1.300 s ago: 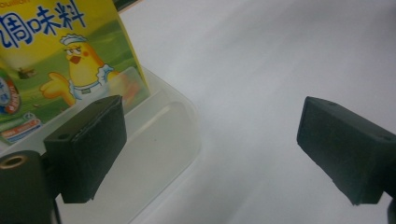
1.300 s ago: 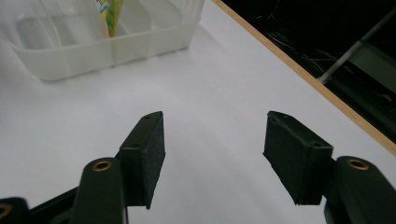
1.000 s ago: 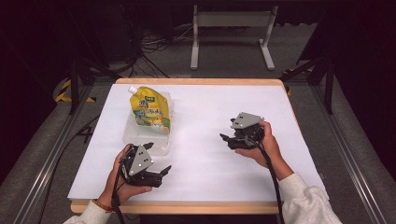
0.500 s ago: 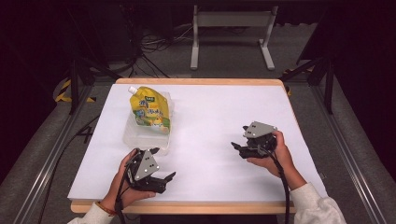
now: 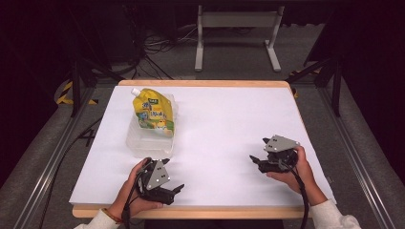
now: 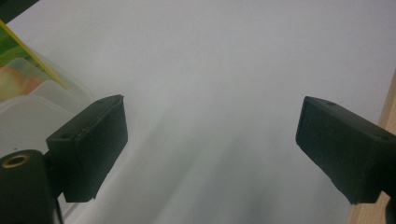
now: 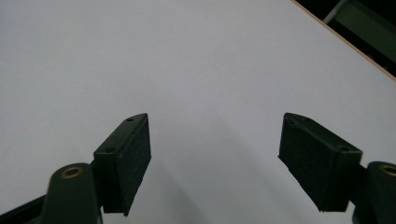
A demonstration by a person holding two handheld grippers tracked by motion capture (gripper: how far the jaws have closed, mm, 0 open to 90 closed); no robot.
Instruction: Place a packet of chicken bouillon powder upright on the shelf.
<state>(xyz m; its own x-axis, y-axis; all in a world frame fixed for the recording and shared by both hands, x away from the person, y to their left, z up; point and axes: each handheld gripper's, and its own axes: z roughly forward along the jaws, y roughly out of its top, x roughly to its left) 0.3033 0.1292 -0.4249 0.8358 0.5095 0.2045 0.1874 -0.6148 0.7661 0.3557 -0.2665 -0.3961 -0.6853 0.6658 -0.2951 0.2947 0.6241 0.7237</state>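
High view, left to right: a yellow pouch [image 5: 154, 114] lies across a clear plastic tub [image 5: 145, 143] at ten o'clock on the white table [image 5: 224, 124]; the left gripper [image 5: 174, 191] sits at seven o'clock, just below the tub, jaws wide with nothing between them; left gripper view shows the tub [image 6: 28, 107] beside its left jaw; the right gripper [image 5: 254, 161] rests at four o'clock, well apart from the pouch; its jaws have just been opening, wide and empty over bare table [image 7: 210, 60].

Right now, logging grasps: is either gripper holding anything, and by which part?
Nothing is held. The left gripper and right gripper are open over bare table.
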